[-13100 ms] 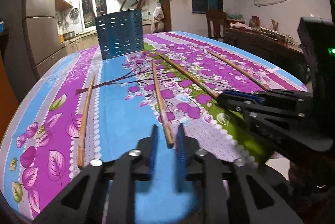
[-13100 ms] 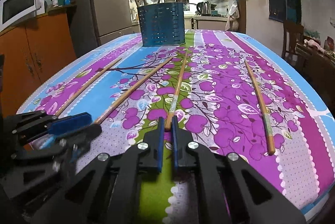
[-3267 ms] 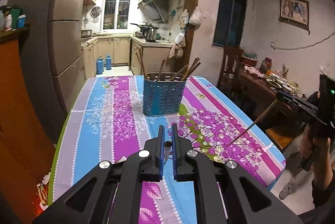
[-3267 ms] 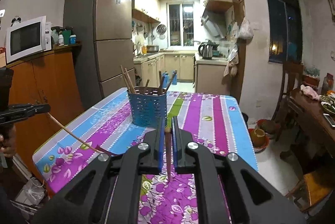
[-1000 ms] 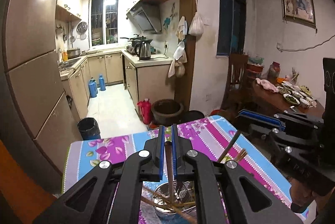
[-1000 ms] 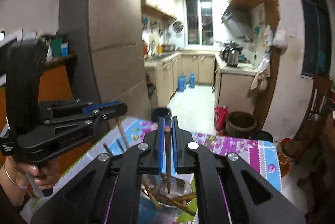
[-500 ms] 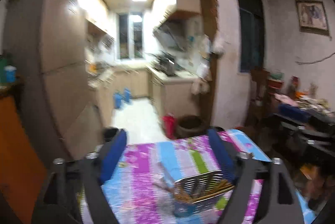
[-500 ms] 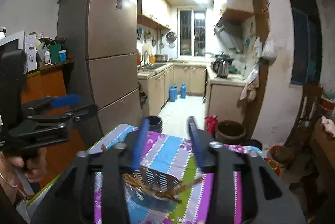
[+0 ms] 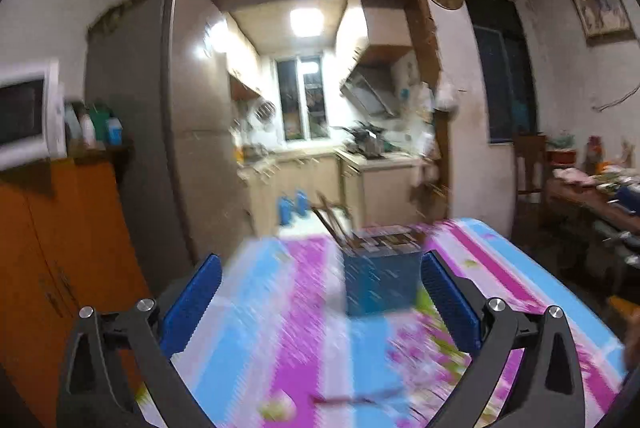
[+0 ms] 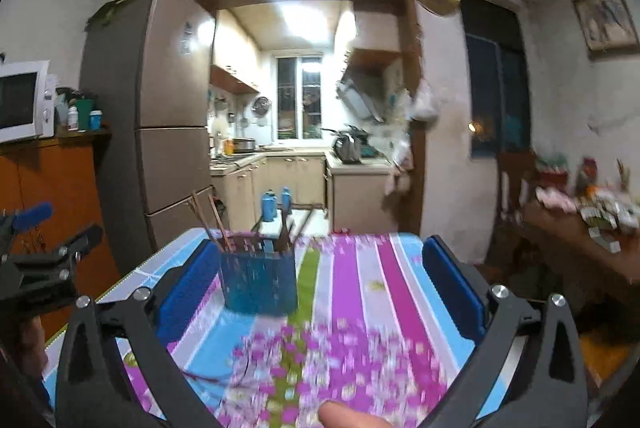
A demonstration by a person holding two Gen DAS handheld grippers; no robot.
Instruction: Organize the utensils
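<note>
1. left gripper (image 9: 320, 284) up over the near end of the table (image 9: 520, 268), jaws opening and spread wide, nothing at all between the blue pads (image 9: 192, 304).
2. right gripper (image 10: 320, 284) same story: jaws opening to a wide spread, only tablecloth showing in the gap.
3. the blue utensil holder (image 10: 260, 284) stands upright on the floral cloth, towards the far end of the table, well apart from both grippers.
4. chopsticks (image 10: 204, 216) poke up out of the holder, leaning at all angles; in the left view they are smeared by blur (image 9: 332, 224) and i can't count them.
5. from the right view the left gripper shows at the left edge (image 10: 40, 244), a hand below it.
6. a fingertip (image 10: 344, 414) peeks in at the bottom of the right view.
7. behind the table: a tall fridge (image 10: 168, 132), a microwave (image 10: 20, 100) on an orange cabinet (image 10: 56, 180), and the lit kitchen beyond.
</note>
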